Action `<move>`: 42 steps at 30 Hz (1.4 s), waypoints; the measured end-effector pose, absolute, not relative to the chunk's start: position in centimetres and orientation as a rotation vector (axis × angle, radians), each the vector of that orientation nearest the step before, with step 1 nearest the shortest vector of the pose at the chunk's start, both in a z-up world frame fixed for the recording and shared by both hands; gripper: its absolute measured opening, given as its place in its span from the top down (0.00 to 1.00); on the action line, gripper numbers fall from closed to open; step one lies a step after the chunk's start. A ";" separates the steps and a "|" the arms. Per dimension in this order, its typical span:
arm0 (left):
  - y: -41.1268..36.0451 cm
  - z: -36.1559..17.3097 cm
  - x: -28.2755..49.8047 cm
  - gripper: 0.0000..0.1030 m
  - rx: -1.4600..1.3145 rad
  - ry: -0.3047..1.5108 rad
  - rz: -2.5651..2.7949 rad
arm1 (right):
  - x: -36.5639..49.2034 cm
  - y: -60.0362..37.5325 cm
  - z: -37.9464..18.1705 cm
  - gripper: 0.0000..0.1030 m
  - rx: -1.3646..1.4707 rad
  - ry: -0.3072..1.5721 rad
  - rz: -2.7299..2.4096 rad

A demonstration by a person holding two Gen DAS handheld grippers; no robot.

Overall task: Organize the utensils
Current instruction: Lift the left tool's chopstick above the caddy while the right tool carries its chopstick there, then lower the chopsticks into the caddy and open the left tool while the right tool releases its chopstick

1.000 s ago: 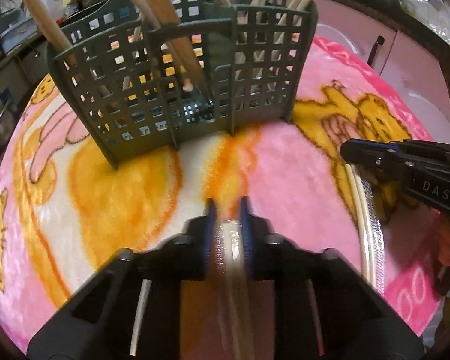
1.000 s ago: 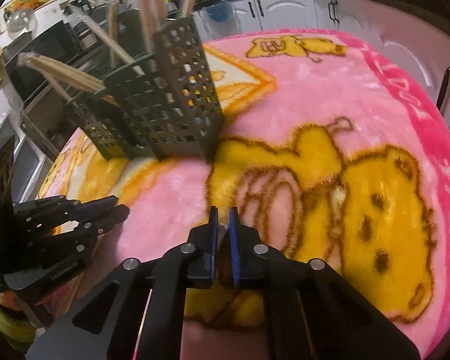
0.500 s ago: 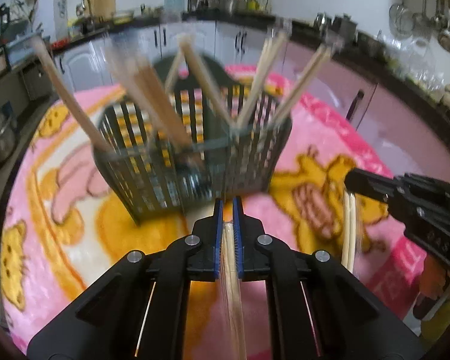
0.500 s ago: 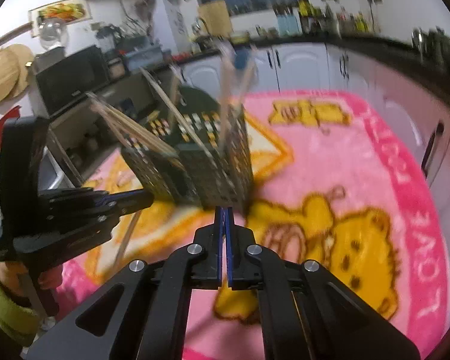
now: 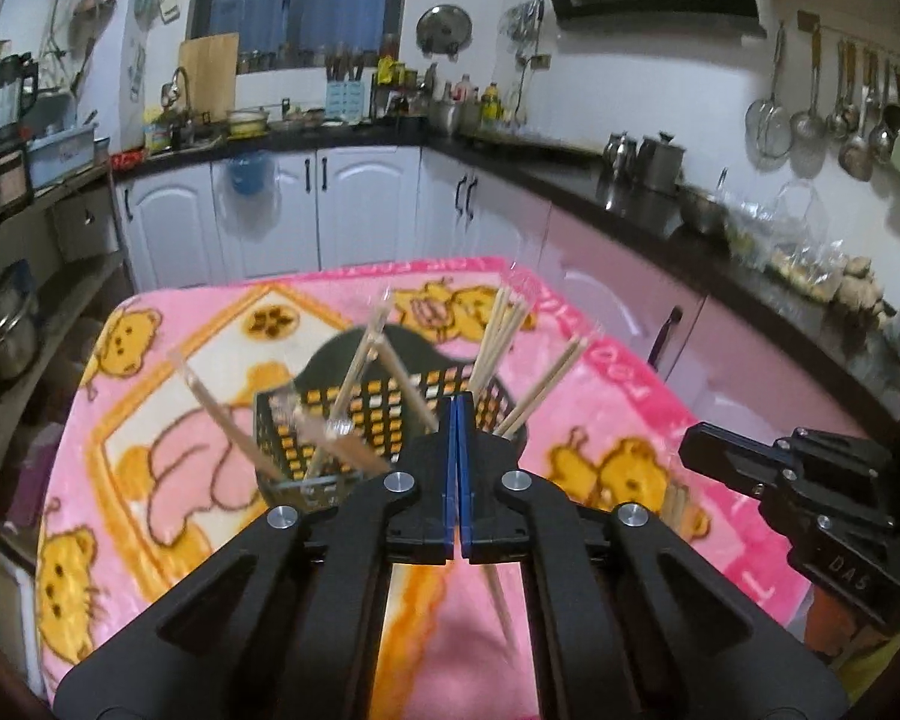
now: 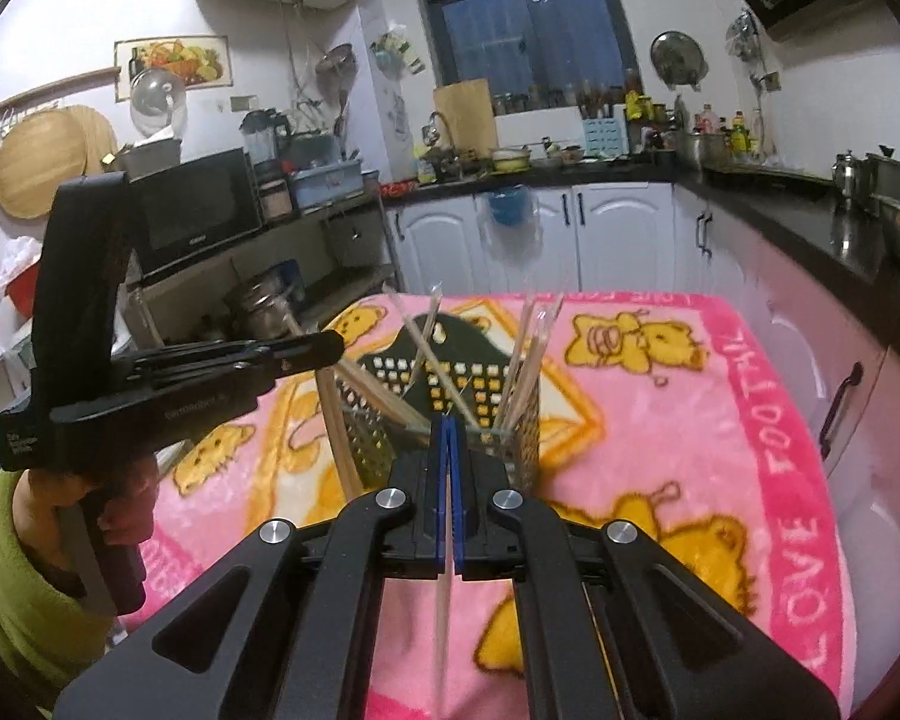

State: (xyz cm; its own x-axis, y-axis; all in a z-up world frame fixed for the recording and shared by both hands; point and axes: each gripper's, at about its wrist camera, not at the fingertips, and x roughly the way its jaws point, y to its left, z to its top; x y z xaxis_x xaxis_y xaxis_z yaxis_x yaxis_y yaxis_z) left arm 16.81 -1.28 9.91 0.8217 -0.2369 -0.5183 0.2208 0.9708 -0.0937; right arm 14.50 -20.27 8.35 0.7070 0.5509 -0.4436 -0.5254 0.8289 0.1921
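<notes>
Two chopsticks held above the basket, drop still to be made

Surface (image 6: 744, 384) is covered by a pink bear-print blanket; kitchen cabinets (image 5: 282, 210) sit behind. Dark mesh utensil basket (image 5: 384, 414) stands upright near the middle of the blanket, with several wooden chopsticks (image 5: 501, 330) already leaning out of its compartments at different angles.

Left gripper (image 5: 456, 420) is raised over the near side of the basket, jaws clenched on a chopstick (image 5: 501, 600) whose lower end trails down below them; blurred, so the exact contact is hard to read. Right gripper (image 6: 447, 438) is likewise held just in front of the basket, jaws clamped on a single chopstick (image 6: 444, 618) that hangs down behind the pads.

Step judged in hand: carry-over and insertion into the basket. To be done well:
- Each stick should be tilted close to vertical before lowering, tip first.
- A compartment with free room should be picked; which one is freest cannot be told from these views.
- Leaning sticks should be avoided on descent, since a knock could tip the light basket.
- Jaws should be released only once the tip is inside the rim.
- One hand at a time is advised, as both grippers are close together.
</notes>
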 end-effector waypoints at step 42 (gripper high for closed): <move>0.8 14.3 24.4 1.00 -0.055 0.543 -0.217 | 23.2 -18.9 21.5 0.99 0.152 0.291 0.669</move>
